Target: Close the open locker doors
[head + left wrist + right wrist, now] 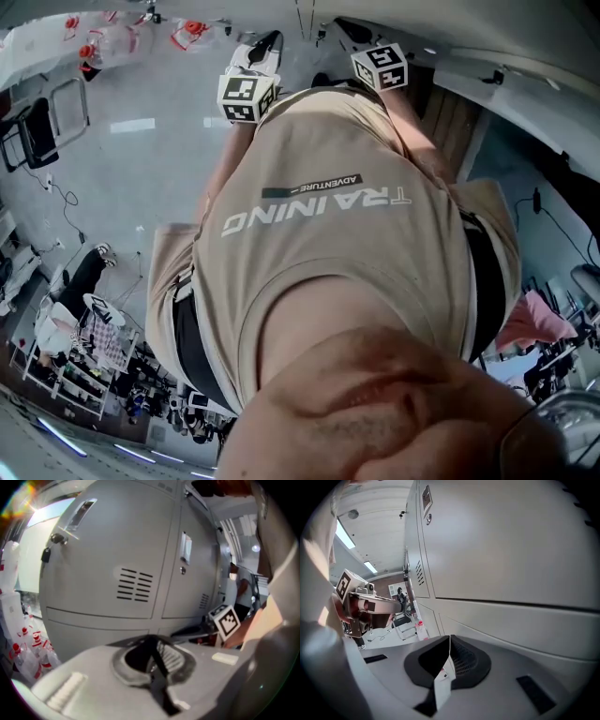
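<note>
Grey locker doors (126, 559) fill the left gripper view; the two in front, with a recessed handle (79, 513), a key lock (56, 538) and vent slots (134, 584), look flush with the frame. My left gripper (157, 660) is shut and empty, a short way from them. The right gripper (449, 660) is also shut on nothing, close beside a flat locker door (511, 541). In the head view, past the person's tan shirt (328, 216), both grippers point at the lockers: the left gripper (265, 47) and the right gripper (354, 33). I cannot make out an open door.
Clear bottles with red caps (23, 639) stand on the floor left of the lockers. Plastic bags with red print (187, 33) lie at the top of the head view. A black chair (37, 131) stands at the left, and a seated person (80, 291) is lower left.
</note>
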Demonstrator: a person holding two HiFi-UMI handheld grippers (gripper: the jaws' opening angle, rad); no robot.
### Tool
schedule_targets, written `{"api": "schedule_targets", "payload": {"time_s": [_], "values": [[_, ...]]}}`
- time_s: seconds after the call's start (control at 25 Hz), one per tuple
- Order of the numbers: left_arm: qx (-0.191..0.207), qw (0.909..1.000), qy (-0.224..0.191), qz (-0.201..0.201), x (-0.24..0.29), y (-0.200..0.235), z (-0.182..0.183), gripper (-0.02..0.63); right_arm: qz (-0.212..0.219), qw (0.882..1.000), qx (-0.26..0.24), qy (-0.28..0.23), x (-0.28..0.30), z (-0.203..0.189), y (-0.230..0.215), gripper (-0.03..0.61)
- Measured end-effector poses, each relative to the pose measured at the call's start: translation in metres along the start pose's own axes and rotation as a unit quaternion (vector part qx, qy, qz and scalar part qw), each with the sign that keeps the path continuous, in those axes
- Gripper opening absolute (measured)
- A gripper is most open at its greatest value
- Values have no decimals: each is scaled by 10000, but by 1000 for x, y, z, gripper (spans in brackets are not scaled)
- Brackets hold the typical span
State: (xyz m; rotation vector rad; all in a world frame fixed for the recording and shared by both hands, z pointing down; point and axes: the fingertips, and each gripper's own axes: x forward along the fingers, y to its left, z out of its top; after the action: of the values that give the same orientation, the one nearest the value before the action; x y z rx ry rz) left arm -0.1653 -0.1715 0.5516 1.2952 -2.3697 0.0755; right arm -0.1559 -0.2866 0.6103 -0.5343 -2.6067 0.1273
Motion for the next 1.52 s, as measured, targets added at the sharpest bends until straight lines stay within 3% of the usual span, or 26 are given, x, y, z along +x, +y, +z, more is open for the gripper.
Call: {"api": "schedule_targets", "payload": {"time_s": [0.44,0.68,0.88,1.04,1.28,1.52], "values": [[0,10000,28,80,-22,13,-8,0,116,9995,201,-199,4,-5,19,15],[-9,9999,-141,34,-70,24,-9,0,533,9977,199,-373,1,5,93,15],[121,9991,-355,-183,-117,28,-4,0,555,9965,160,-603,-12,33,157,15],[195,9980,-286,-531,-147,16,-25,0,581,9953,28,-778,-39,50,214,15],[116,9952,-294,-928,-162,12,-48,0,-25,9966,71,-824,-62,49,248,15],[133,9952,-689,-682,-172,18,-31,0,-505,9939,-137,-973,-72,58,234,15]]}}
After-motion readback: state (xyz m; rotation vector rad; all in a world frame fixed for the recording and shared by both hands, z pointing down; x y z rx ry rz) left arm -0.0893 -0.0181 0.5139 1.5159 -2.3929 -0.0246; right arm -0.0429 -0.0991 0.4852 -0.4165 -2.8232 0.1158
